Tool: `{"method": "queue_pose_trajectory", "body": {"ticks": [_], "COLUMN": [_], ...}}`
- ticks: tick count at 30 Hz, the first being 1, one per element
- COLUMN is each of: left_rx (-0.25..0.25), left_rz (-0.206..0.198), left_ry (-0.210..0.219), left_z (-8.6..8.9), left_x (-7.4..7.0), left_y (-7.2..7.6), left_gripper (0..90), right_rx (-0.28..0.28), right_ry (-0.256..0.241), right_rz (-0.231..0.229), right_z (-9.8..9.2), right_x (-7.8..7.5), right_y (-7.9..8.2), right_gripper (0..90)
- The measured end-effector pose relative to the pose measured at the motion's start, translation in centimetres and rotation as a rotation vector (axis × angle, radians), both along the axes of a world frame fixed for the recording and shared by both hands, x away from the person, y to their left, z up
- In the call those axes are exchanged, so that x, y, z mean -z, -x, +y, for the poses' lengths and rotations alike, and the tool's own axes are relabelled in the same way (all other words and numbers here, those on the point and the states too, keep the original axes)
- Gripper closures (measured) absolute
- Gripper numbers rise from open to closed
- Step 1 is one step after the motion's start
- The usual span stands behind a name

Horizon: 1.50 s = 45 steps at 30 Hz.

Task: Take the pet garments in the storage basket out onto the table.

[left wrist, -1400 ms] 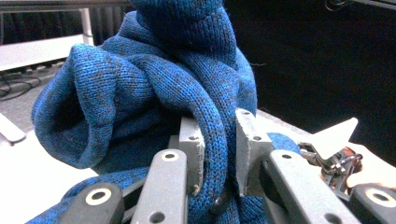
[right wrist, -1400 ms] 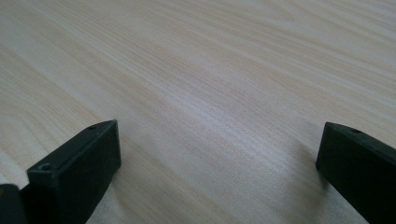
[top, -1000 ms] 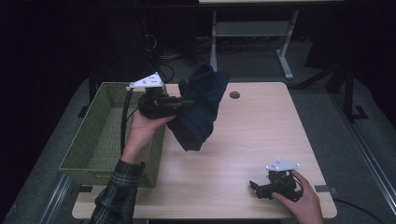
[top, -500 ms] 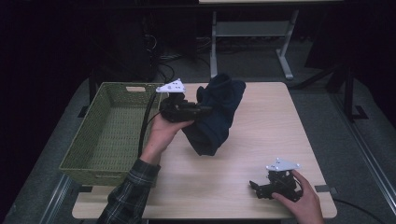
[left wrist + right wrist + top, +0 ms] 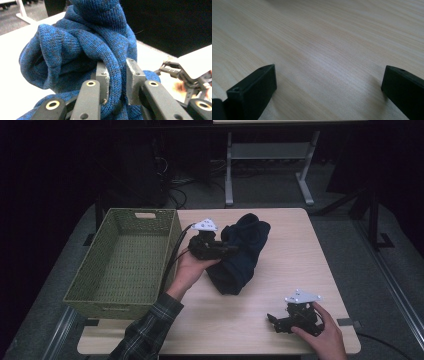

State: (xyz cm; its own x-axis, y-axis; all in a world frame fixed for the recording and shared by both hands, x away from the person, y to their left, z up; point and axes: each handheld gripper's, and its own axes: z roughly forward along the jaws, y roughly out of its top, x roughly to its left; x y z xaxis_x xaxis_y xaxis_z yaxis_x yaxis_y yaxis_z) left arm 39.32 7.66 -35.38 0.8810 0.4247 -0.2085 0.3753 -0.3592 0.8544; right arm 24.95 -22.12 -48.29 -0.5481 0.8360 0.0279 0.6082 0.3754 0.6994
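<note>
The left gripper (image 5: 227, 251) is clamped on a dark blue knitted garment (image 5: 242, 257), its jaws pinching a thick rolled fold of the knit; in the left gripper view that fold (image 5: 113, 75) runs up between the two grey pads (image 5: 103, 80) and the rest of the bundle bulges ahead and to the left of them. In the high view the garment sits directly off the gripper's tip and drapes down to the light wooden table (image 5: 300, 265). Its long axis runs from a rounded end up and to the far right of the jaws down to a lower end near the person's left hand (image 5: 187, 270); whether that lower end rests on the table I cannot tell.

Just beside the back of the left gripper stands a green woven basket (image 5: 115, 297); its floor shows bare weave.

The right gripper (image 5: 276, 321) lies well apart from the garment, at the near right of the table, held low by the right hand (image 5: 322, 332). Its jaws stand wide apart, with bare wood grain (image 5: 329, 57) between them in the right gripper view.
</note>
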Motion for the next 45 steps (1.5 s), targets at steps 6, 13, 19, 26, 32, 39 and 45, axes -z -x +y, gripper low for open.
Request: {"method": "queue_pose_trajectory", "body": {"ticks": [6, 13, 19, 26, 32, 39, 45], "left_rx": [0.001, 0.003, 0.019, 0.042, 0.053, 0.068, 0.059], "left_rz": [0.025, 0.05, 0.082, 0.112, 0.094, 0.058, 0.016], "left_ry": [-0.021, -0.049, -0.093, -0.134, -0.151, -0.143, -0.164], "left_z": [-1.1, -2.5, -4.0, -5.7, -6.1, -5.4, -4.9], "left_x": [1.6, 3.3, 5.3, 7.3, 7.6, 6.6, 5.9], "left_y": [-0.3, -0.6, -1.0, -1.4, -1.4, -1.1, -0.7], "left_gripper": [74.9, 74.9, 74.8, 71.2, 50.6, 35.0, 19.4], "right_rx": [0.0, 0.0, 0.002, 0.0, -0.001, -0.003, -0.004], "right_ry": [0.001, 0.0, -0.002, -0.002, -0.005, -0.001, 0.0], "right_rz": [0.003, 0.003, 0.004, 0.004, 0.004, 0.002, 0.0], "right_z": [0.0, 0.0, 0.0, 0.0, 0.0, 0.0, 0.0], "right_x": [0.0, 0.0, 0.0, 0.0, 0.0, 0.0, 0.0], "right_y": [0.0, 0.0, 0.0, 0.1, 0.1, 0.1, 0.1], "right_gripper": [0.0, 0.0, 0.0, 0.0, 0.0, 0.0, 0.0]}}
